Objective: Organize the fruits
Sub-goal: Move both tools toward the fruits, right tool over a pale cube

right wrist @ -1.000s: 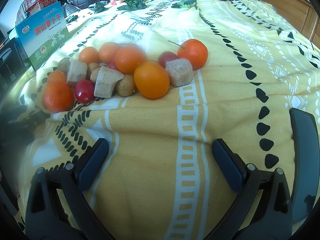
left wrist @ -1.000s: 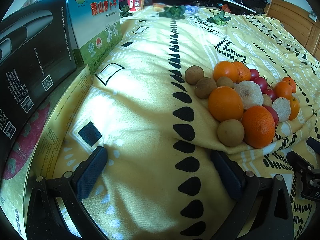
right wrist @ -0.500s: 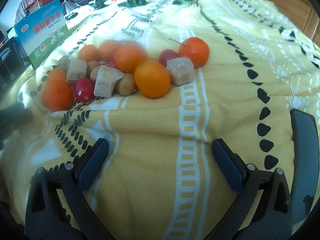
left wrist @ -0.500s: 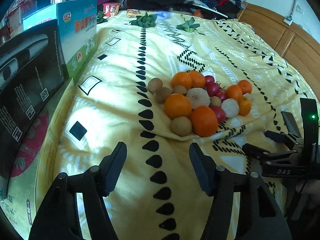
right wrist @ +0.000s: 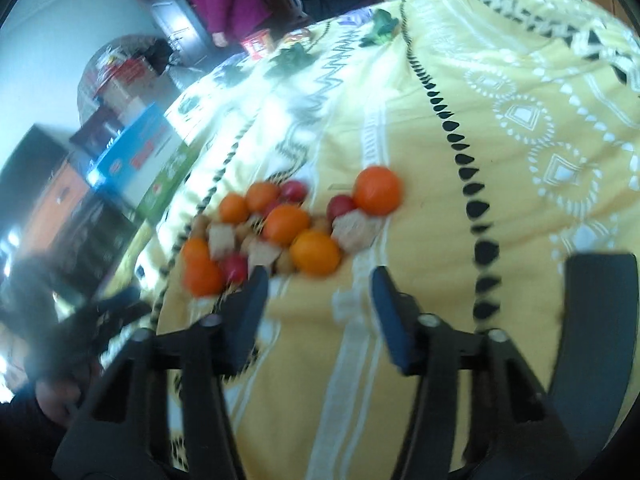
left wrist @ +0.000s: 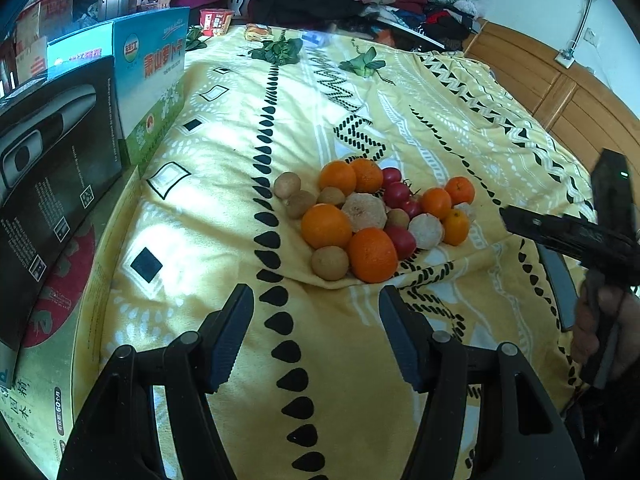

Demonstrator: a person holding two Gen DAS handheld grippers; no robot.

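Note:
A heap of fruit [left wrist: 368,216] lies on a yellow patterned blanket [left wrist: 224,184]: several oranges, brown kiwis, red tomatoes and pale peeled pieces. My left gripper [left wrist: 316,336] is open and empty, raised above the blanket just short of the heap. In the blurred right wrist view the same heap [right wrist: 296,232] lies ahead, with one orange [right wrist: 378,190] at its right end. My right gripper [right wrist: 316,304] is open and empty, lifted in front of the heap. The right gripper's body [left wrist: 580,236] shows at the right edge of the left wrist view.
A black box [left wrist: 48,184] and a blue-green carton [left wrist: 156,88] stand along the left edge of the bed. Green leaves [left wrist: 280,50] and a red cup [left wrist: 214,22] lie at the far end. A wooden headboard [left wrist: 560,100] runs along the right. A person in purple [right wrist: 228,0] stands beyond.
Both grippers have lifted and pulled back from the blanket, so the fruit heap looks smaller. Both jaws have narrowed somewhat but stay open. The right view has tilted and blurred.

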